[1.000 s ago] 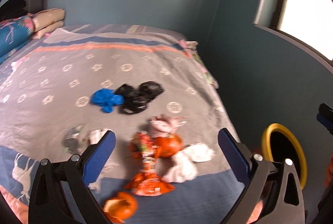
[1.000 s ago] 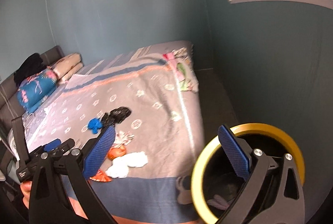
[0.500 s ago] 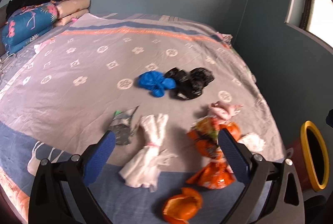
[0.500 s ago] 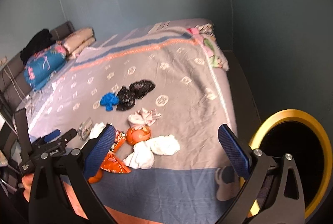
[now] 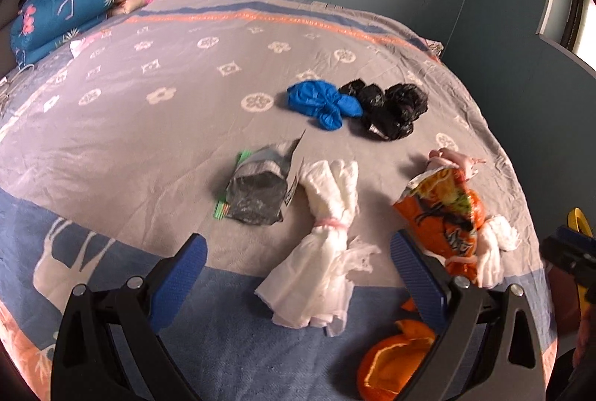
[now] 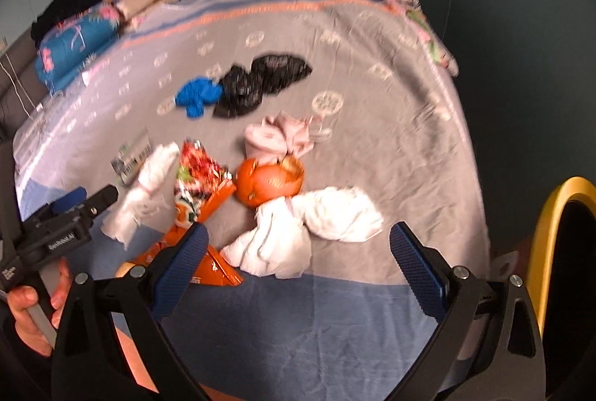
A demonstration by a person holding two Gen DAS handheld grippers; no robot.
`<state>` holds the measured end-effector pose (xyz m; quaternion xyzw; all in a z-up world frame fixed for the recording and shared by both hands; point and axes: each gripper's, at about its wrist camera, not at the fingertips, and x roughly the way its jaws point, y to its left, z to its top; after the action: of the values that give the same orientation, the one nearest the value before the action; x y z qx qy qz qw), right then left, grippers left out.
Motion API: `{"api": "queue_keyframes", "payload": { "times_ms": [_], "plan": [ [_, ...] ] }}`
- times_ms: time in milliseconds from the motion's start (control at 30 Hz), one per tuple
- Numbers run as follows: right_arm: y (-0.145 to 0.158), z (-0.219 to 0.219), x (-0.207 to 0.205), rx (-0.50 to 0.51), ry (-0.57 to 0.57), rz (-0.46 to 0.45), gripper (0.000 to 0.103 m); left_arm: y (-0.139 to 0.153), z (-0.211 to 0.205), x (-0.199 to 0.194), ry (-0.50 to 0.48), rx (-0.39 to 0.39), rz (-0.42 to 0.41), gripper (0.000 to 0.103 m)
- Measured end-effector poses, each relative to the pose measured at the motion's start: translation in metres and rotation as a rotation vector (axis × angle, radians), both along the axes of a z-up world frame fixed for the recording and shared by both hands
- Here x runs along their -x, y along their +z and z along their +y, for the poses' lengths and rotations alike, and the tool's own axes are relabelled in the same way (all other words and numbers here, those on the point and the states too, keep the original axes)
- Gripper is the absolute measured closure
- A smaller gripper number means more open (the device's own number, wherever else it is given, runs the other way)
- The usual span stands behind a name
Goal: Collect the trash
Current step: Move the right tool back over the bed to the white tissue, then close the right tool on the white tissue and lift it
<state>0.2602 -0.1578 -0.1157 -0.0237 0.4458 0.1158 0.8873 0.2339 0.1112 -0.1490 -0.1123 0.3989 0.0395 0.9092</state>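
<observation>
Trash lies uncollected on the bed [image 5: 111,125]: white tied bag [image 5: 324,241] at lower centre, orange wrapper [image 5: 447,215] at right. My left gripper [image 5: 298,274] and right gripper [image 6: 298,259] are both spread, empty. Yellow-rimmed bin [image 6: 551,233] waits at right edge.

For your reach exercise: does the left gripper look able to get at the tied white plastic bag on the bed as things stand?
Probably yes. The left gripper is open, and the tied white plastic bag lies on the bed straight ahead between its fingers, with nothing on top of it.
</observation>
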Motion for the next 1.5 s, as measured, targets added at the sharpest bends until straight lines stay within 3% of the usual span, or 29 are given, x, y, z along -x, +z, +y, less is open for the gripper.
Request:
{"api": "queue_keyframes", "payload": {
  "times_ms": [233, 433, 500, 633, 667, 767, 900, 1000, 1200, 1500],
  "plan": [
    [-0.032, 0.015, -0.016, 0.042, -0.004, 0.075, 0.021, -0.011, -0.004, -0.014, -0.021, 0.004, 0.023, 0.009],
    [-0.05, 0.016, -0.027, 0.06, -0.027, 0.103, 0.026, -0.024, -0.011, -0.024, -0.05, 0.005, 0.06, 0.022],
    [-0.055, 0.016, -0.03, 0.061, -0.03, 0.111, 0.029, -0.028, -0.016, -0.028, -0.058, 0.007, 0.074, 0.03],
    [-0.063, 0.016, -0.035, 0.054, -0.036, 0.131, 0.034, -0.034, -0.023, -0.031, -0.064, 0.005, 0.087, 0.055],
    [-0.064, 0.016, -0.035, 0.057, -0.037, 0.13, 0.037, -0.035, -0.025, -0.031, -0.06, -0.009, 0.086, 0.067],
    [-0.066, 0.016, -0.035, 0.06, -0.04, 0.127, 0.048, -0.035, -0.025, -0.028, -0.057, 0.0, 0.071, 0.081],
    [-0.061, 0.015, -0.033, 0.04, -0.036, 0.122, 0.076, -0.033, -0.022, -0.024, -0.051, 0.024, 0.058, 0.085],
    [-0.058, 0.015, -0.031, 0.035, -0.023, 0.117, 0.083, -0.028, -0.019, -0.018, -0.053, 0.049, 0.042, 0.086],
    [-0.047, 0.007, -0.025, -0.023, -0.028, 0.106, 0.085, -0.02, -0.012, -0.003, -0.056, 0.092, 0.005, 0.086],
    [0.005, -0.015, -0.003, -0.131, -0.028, -0.026, 0.085, 0.002, -0.013, 0.015, -0.043, 0.105, -0.061, 0.086]
  ]
}}
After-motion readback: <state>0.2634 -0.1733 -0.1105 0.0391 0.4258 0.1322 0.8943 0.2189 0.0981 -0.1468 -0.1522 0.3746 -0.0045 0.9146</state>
